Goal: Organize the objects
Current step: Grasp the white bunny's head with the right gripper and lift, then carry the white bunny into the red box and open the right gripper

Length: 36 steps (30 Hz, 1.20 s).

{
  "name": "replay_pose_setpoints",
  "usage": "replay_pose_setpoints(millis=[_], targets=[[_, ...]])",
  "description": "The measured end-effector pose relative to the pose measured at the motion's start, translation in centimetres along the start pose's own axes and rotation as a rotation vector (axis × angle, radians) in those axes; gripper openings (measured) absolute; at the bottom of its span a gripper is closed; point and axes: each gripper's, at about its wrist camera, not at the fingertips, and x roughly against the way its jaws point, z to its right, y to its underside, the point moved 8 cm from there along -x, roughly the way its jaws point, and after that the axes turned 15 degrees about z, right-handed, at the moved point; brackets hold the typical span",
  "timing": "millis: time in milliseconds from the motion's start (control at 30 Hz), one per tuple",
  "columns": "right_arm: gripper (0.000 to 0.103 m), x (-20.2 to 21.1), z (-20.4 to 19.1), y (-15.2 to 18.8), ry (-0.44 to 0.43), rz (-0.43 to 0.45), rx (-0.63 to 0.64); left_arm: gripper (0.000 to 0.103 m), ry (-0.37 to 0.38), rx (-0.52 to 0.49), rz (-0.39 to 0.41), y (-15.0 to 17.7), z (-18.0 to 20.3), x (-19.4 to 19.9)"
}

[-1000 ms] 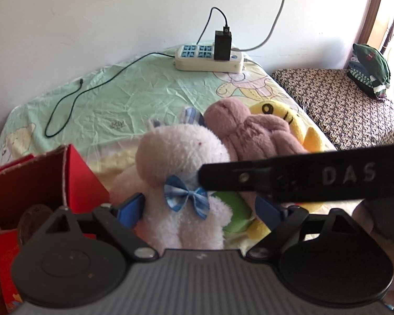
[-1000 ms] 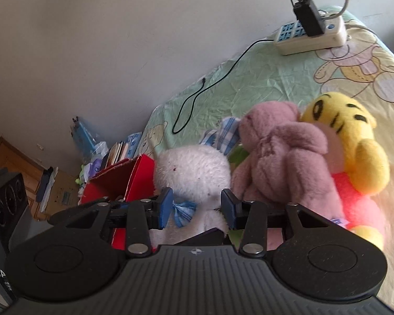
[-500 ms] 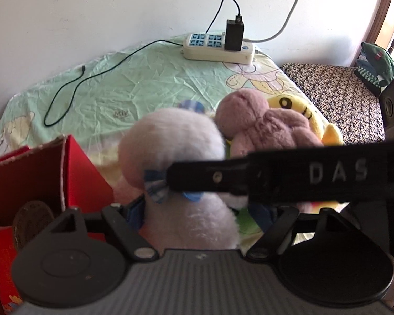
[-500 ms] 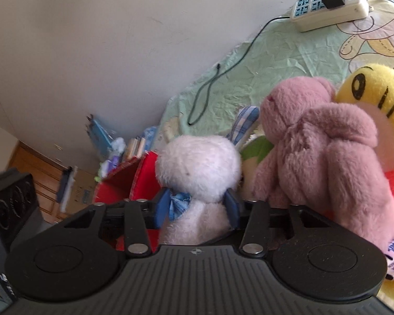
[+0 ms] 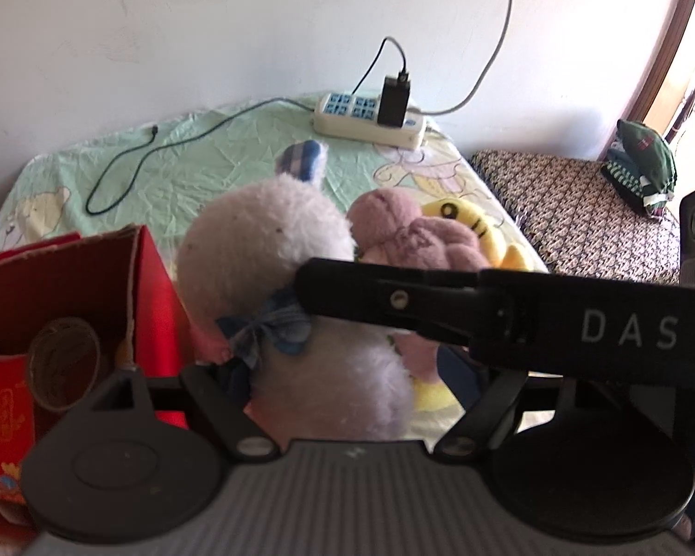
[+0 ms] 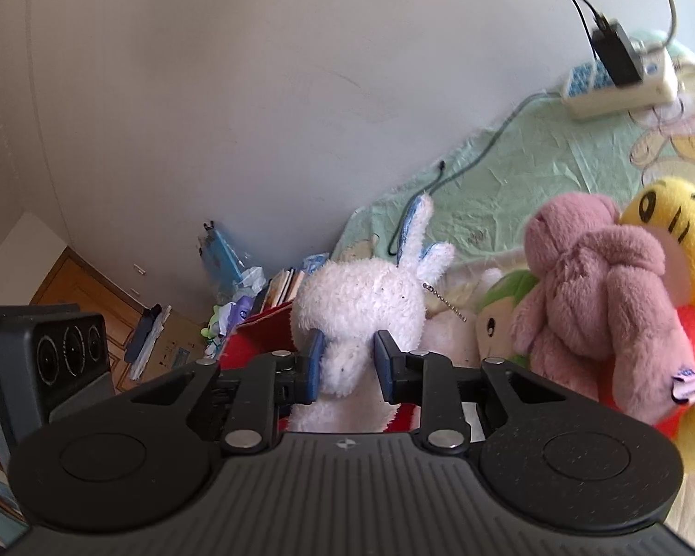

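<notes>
Pale plaster wall rises behind a bed covered with a mint-green cartoon-print sheet (image 5: 217, 171).

Left wrist view: a fluffy white plush rabbit with a blue checked bow (image 5: 273, 250) fills the middle, raised above the sheet, its checked ear pointing up toward the wall. To the rabbit's left stands an open red cardboard box (image 5: 129, 287) with a brown roll inside. To the rabbit's right lie a dusty-pink plush bear (image 5: 407, 236) and, touching it, a yellow plush toy with black face marks (image 5: 468, 222). Beyond the rabbit, by the wall, sits a cream power strip with blue sockets (image 5: 366, 120) holding a black charger; a thin black cable trails across the sheet. The left gripper (image 5: 347, 370) has its fingers spread wide on either side of the rabbit's lower body; whether they touch it I cannot tell. A black bar lettered DAS, part of the right gripper, crosses in front of the rabbit.

Right wrist view: the right gripper (image 6: 347, 363) is clamped on the white rabbit's body (image 6: 361, 301), a blue pad (image 6: 315, 361) pressing into the fur on each side. The red box (image 6: 255, 338) shows just behind the rabbit. To the rabbit's right sit a small green-and-cream plush (image 6: 500, 315), the pink bear (image 6: 593, 287) and the yellow toy (image 6: 672, 213). Far right of the rabbit, the power strip (image 6: 625, 88) rests on the sheet (image 6: 509, 171).
</notes>
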Motion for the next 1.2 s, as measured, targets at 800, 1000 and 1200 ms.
replay_pose_setpoints(millis=[800, 1000, 1200], targets=[[0.028, -9.2, -12.4, 5.5, -0.176, -0.023, 0.134, 0.080, -0.170, 0.060, 0.165, -1.1, -13.8, 10.1], [0.028, -14.3, -14.8, 9.8, -0.169, -0.066, 0.093, 0.080, -0.216, 0.058, 0.107, 0.6, -21.5, 10.3], [0.029, -17.9, -15.6, 13.3, -0.129, -0.121, 0.050, 0.080, -0.235, 0.043, 0.033, 3.0, -27.1, 9.8]])
